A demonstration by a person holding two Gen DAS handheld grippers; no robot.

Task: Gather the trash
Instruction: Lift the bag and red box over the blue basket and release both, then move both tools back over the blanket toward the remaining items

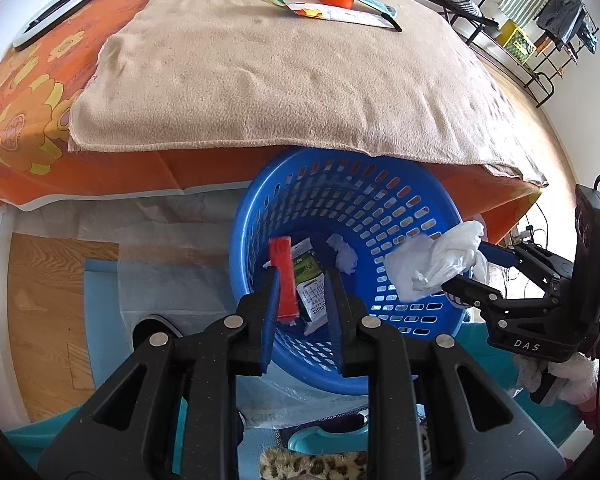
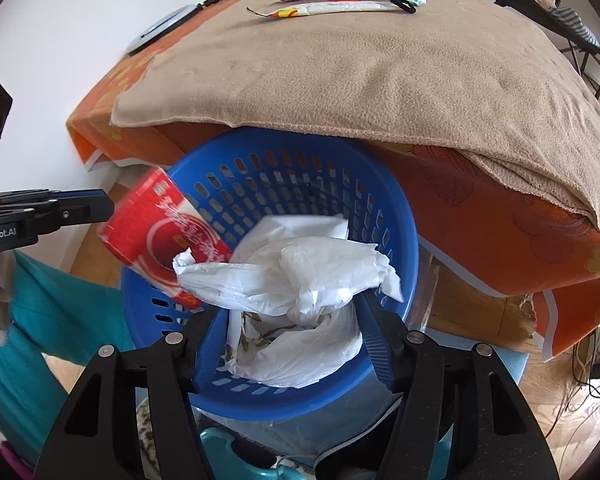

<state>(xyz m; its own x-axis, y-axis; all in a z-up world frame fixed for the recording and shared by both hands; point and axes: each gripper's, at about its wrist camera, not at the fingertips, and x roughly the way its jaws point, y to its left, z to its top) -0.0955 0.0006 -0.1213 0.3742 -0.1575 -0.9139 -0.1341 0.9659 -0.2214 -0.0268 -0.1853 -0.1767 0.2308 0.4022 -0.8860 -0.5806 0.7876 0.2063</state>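
Observation:
A blue perforated basket [image 1: 400,208] stands on the floor below the table edge; it also shows in the right wrist view [image 2: 268,184]. My left gripper [image 1: 300,300] is over the basket with its jaws parted; a red packet [image 1: 285,280] hangs between them, seen falling or loose in the right wrist view [image 2: 152,224]. My right gripper [image 2: 292,320] is open around a crumpled white plastic bag [image 2: 300,276] above the basket; the bag also shows in the left wrist view [image 1: 436,264]. Wrappers and a tissue [image 1: 344,256] lie in the basket.
A table with a beige towel [image 1: 280,80] over an orange flowered cloth [image 1: 24,112] holds several wrappers [image 1: 332,4] at its far side. A white ring light [image 1: 56,12] lies at the left. A clothes rack [image 1: 548,32] stands at the back right.

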